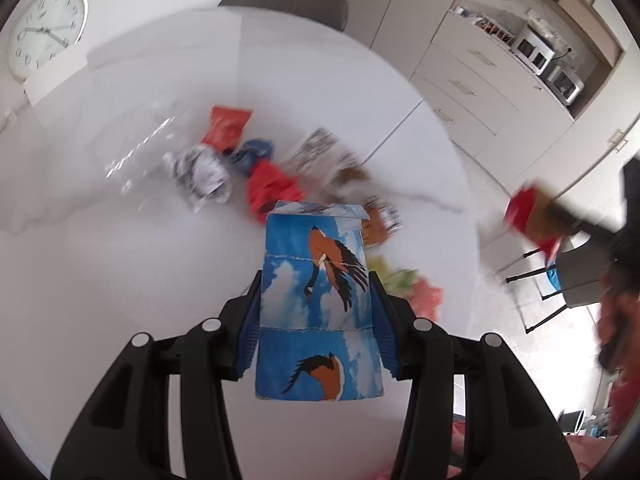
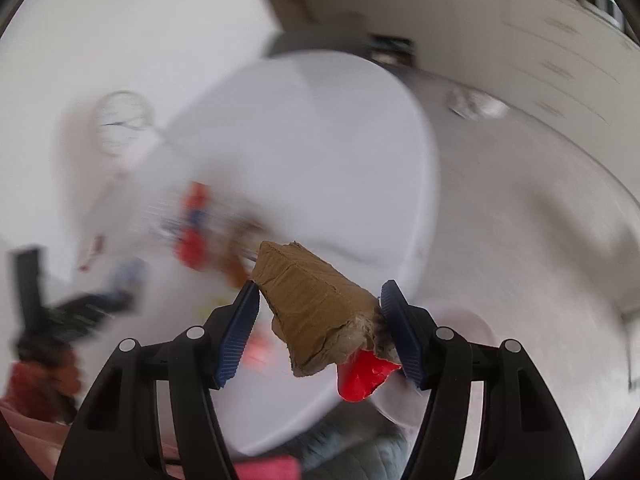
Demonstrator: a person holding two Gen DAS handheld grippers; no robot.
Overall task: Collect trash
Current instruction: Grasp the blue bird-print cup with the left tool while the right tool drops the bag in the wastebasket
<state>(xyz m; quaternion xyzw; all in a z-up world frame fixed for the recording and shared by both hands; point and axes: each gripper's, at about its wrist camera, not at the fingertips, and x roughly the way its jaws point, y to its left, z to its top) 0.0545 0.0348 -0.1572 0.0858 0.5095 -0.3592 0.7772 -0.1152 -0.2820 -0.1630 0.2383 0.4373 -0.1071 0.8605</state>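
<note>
My left gripper [image 1: 316, 284] is shut on a blue carton with a bird print [image 1: 316, 300] and holds it above the white round table [image 1: 120, 260]. A pile of wrappers lies beyond it: a red packet [image 1: 228, 126], a crumpled black-and-white wrapper [image 1: 200, 174], a red wrapper [image 1: 272, 188], a blue one [image 1: 254, 152]. My right gripper [image 2: 318, 308] is shut on a crumpled brown paper wad [image 2: 312, 304] with a red wrapper [image 2: 364, 376] under it, held above the table edge. It also shows blurred in the left wrist view [image 1: 536, 216].
A clear plastic sheet [image 1: 140, 152] lies left of the pile. Green and pink wrappers [image 1: 412, 288] lie right of the carton. A grey chair [image 1: 288, 2] stands behind the table, cabinets [image 1: 480, 76] to the right. A clock [image 1: 44, 30] hangs on the wall.
</note>
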